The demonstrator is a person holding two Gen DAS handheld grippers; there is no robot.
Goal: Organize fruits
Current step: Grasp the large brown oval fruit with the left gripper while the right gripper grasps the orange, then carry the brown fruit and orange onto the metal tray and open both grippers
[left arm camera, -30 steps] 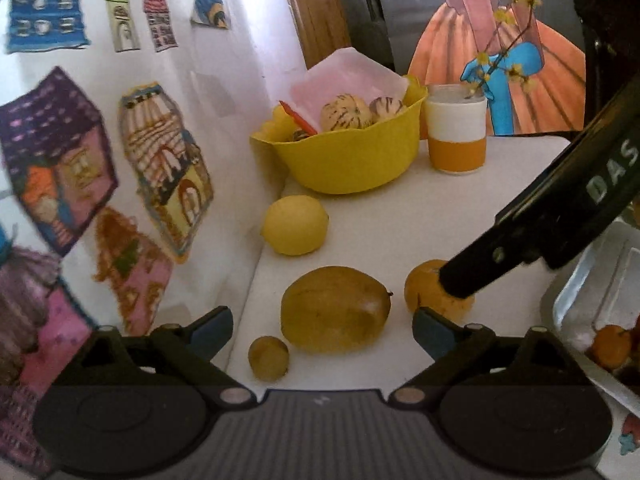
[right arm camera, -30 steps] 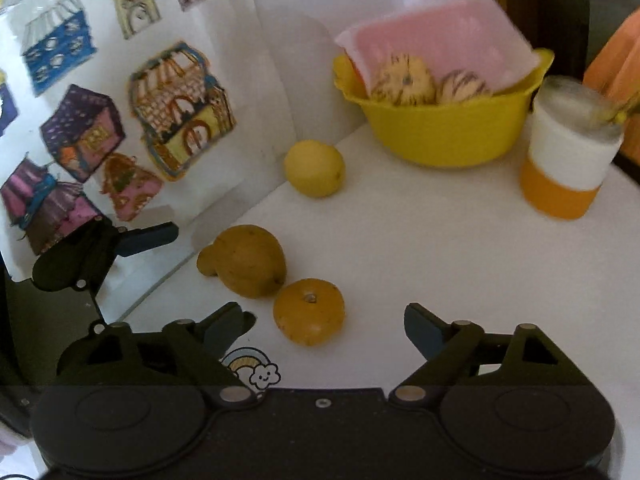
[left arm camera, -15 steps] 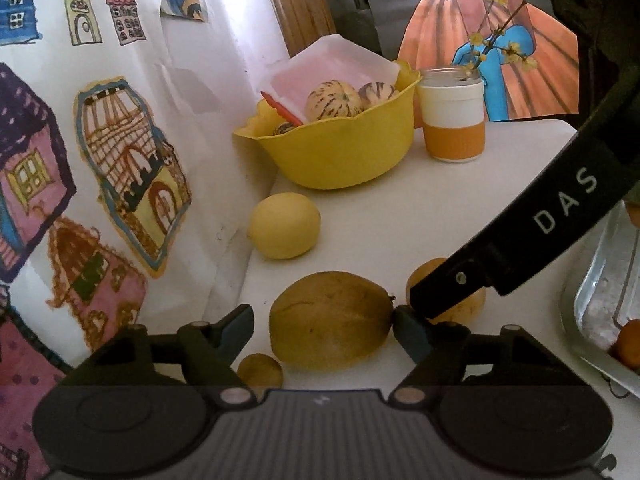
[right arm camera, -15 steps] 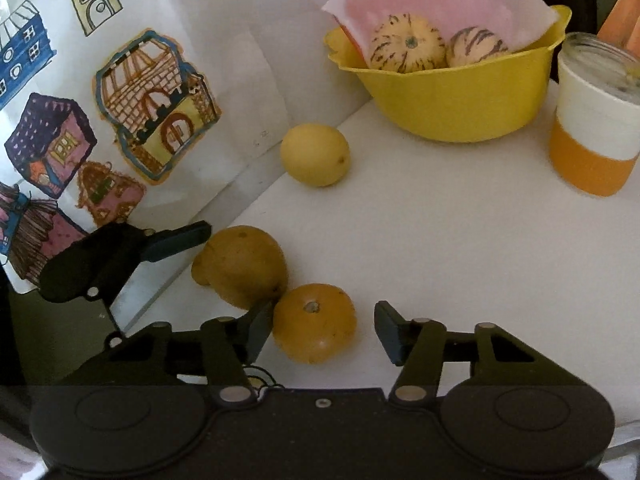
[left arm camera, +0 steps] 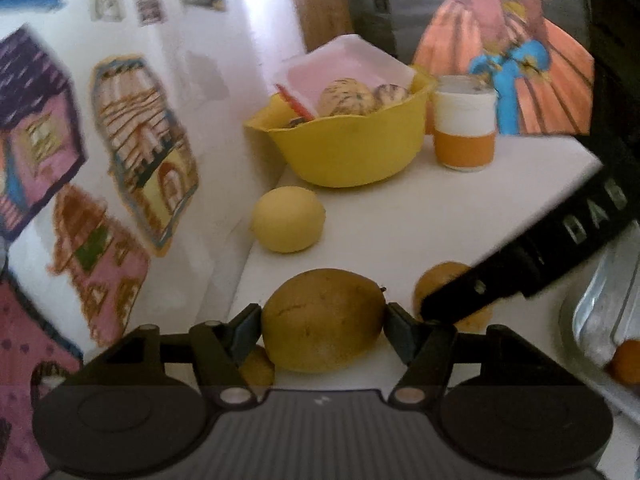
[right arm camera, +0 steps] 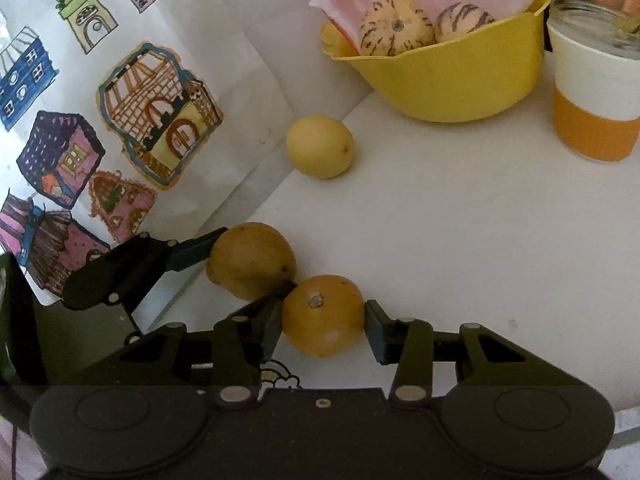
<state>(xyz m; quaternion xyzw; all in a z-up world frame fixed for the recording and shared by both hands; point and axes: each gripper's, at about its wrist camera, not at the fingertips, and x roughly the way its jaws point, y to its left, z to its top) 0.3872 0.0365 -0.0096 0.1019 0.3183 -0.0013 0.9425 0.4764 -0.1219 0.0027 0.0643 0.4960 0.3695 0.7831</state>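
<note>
On the white table, my left gripper (left arm camera: 323, 322) is shut on a large brownish-yellow mango (left arm camera: 322, 320), both pads touching its ends. My right gripper (right arm camera: 324, 328) is shut on an orange (right arm camera: 323, 314) right beside it. In the right wrist view the mango (right arm camera: 252, 266) lies just left of the orange, with the left gripper's finger (right arm camera: 192, 250) against it. A lemon (left arm camera: 288, 219) lies farther back near the wall. Behind it stands a yellow bowl (left arm camera: 348, 148) holding two striped melons (right arm camera: 394, 26) and a pink tray. A small brown fruit (left arm camera: 258, 368) peeks out under the left finger.
An orange-and-white jar (left arm camera: 464, 122) stands right of the bowl. A wall sheet of house drawings (right arm camera: 160, 116) borders the table on the left. A metal tray (left arm camera: 596, 312) with a small orange fruit (left arm camera: 626, 362) sits at the right edge.
Both grippers moved forward and shut: the left one onto the mango, the right one onto the orange. The fruits have stayed on the table.
</note>
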